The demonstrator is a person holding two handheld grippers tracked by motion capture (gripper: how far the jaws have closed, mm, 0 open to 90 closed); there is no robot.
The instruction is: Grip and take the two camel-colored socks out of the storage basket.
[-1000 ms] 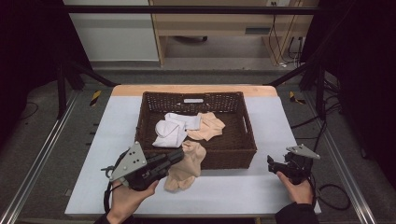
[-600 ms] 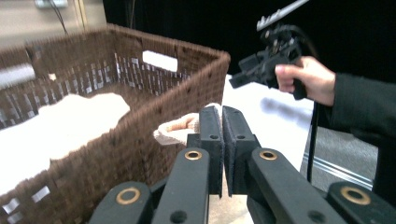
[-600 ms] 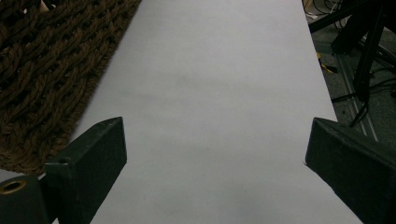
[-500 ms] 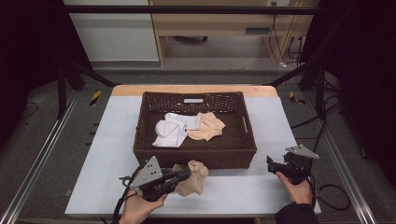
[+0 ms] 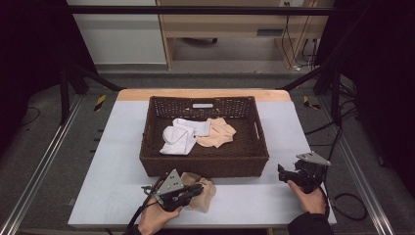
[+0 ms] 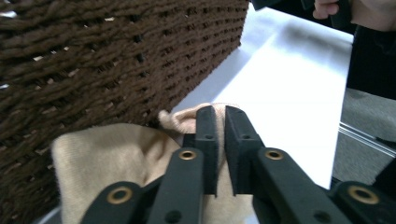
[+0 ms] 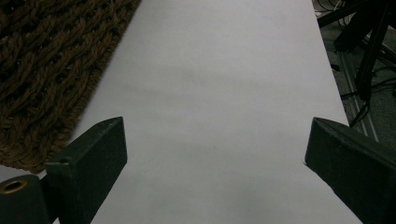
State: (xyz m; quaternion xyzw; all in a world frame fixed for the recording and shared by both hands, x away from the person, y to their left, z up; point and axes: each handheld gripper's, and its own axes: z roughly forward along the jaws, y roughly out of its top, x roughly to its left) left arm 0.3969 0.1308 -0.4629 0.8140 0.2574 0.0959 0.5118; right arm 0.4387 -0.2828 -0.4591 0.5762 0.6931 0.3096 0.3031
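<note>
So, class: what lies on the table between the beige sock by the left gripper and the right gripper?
Nothing: in the high view, bare table separates the beige sock from the right gripper.

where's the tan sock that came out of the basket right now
High view: the tan sock lies on the table's near left, against the basket's front wall, beside the left hand-held gripper.

High view looks down and forward over the pale grey table (image 5: pixel 122 147). Left gripper view sits close against the dark brown woven wicker basket (image 6: pixel 116 56); right gripper view shares its corner (image 7: pixel 42 70).
</note>
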